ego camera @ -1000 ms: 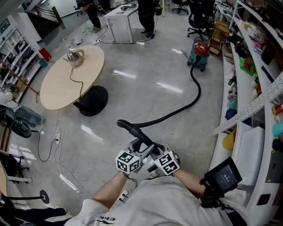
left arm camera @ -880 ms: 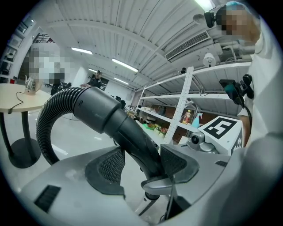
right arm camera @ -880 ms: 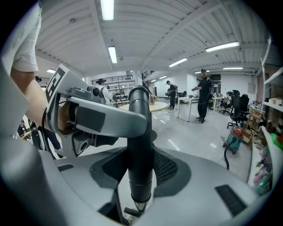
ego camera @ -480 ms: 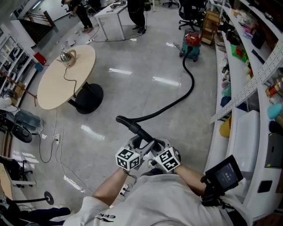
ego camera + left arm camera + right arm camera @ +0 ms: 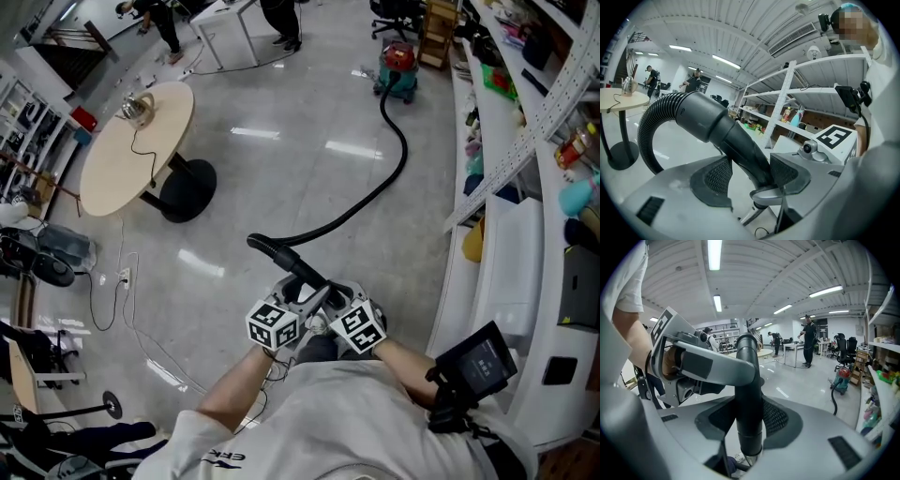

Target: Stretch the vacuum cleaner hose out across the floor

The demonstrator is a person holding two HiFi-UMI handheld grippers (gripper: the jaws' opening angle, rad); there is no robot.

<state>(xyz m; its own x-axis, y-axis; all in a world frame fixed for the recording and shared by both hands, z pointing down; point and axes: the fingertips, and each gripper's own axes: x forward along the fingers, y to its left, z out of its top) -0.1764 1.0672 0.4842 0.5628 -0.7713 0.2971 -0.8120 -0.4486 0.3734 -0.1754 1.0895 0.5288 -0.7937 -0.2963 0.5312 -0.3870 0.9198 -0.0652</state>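
Head view: hose (image 5: pixel 373 195) curving away up-right toward the far vacuum cleaner (image 5: pixel 398 73); left gripper (image 5: pixel 298 298) and right gripper (image 5: pixel 336 300) side by side, close to the body. Left gripper view: clamped on the hose's rigid end (image 5: pixel 719 127), slanting up-left. Right gripper view: clamped likewise, rigid end (image 5: pixel 748 380) upright between pads.

Both arms reach forward from the torso. The left forearm (image 5: pixel 234 394) and right forearm (image 5: pixel 408 361) converge, so the grippers sit just beside each other.

Left gripper (image 5: pixel 298 302): angled slightly downward, jaws closed on the hose end (image 5: pixel 712 126). The hose end passes between the fingers and runs on beyond their tips.

Right gripper (image 5: pixel 330 304): pitched somewhat more steeply downward, jaws closed on the same hose end, a ribbed pad on each side of it. The left gripper's fingers lie just ahead of its fingertips.
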